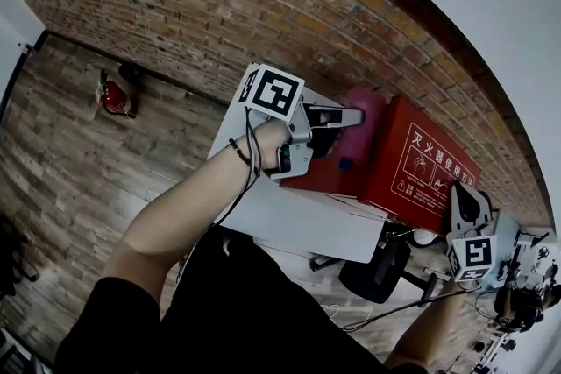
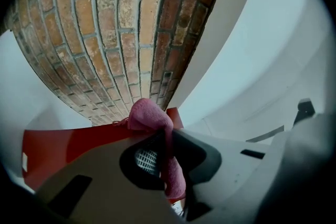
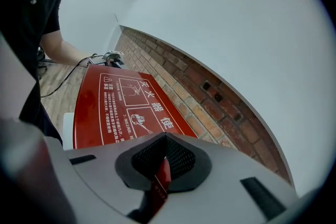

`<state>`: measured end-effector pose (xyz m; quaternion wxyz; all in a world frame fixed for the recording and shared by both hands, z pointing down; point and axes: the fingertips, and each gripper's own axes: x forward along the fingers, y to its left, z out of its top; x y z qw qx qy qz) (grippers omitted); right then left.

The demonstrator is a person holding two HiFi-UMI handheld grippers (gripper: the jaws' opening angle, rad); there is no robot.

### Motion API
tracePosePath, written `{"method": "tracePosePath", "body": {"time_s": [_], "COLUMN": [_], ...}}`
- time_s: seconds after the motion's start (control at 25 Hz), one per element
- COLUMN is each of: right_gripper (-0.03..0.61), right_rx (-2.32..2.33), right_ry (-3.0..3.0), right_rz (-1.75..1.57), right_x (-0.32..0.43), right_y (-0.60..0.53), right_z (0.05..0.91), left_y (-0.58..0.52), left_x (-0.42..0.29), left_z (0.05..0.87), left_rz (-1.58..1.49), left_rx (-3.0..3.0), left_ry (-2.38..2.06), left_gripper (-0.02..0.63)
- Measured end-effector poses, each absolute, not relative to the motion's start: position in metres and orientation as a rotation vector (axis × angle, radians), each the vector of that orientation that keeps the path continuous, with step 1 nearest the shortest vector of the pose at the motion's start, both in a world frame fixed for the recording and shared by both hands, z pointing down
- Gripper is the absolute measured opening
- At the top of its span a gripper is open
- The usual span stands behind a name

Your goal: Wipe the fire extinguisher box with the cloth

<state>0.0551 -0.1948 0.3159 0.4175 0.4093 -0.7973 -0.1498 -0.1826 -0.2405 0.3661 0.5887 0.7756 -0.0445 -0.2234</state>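
Observation:
The red fire extinguisher box [image 1: 421, 162] with white print lies against the brick wall. A pink cloth [image 1: 366, 123] rests on its left part, and my left gripper [image 1: 355, 116] is shut on that cloth. In the left gripper view the cloth [image 2: 149, 115] bulges out between the jaws of my left gripper [image 2: 165, 139], over the red box [image 2: 68, 144]. At the box's right end, my right gripper [image 1: 462, 191] is shut on its thin red edge. In the right gripper view that edge sits in my right gripper [image 3: 163, 165], beyond it the printed face of the box [image 3: 121, 107].
The box sits on a white board [image 1: 298, 223]. The brick wall [image 1: 263, 4] runs right behind it. A red extinguisher [image 1: 114, 96] stands on the wooden floor at the left. A black object [image 1: 377, 271] and cables lie below the board.

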Motion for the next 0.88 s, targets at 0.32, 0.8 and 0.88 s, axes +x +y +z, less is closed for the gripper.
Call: {"method": "tracePosePath", "body": {"time_s": [0.32,0.8,0.88], "right_gripper": [0.017,0.015,0.015], "right_rx": [1.041,1.073,1.077], "right_ry": [-1.997,-1.988,-1.987], "right_rz": [-0.354,-0.359,-0.359], "right_x": [0.056,0.057,0.057], "right_y": [-0.196,-0.196,-0.195], "right_z": [0.317,0.316,0.316], "left_y": [-0.239,-0.242,-0.242], "left_x": [-0.163,-0.157,-0.157], "left_z": [0.352,0.372,0.381], "left_rz": [-0.569,-0.484,-0.471], "left_rx": [1.802,1.887,1.888], "left_ry": [-0.031,-0.120,-0.136], "left_gripper": [0.052,0.052,0.052]}}
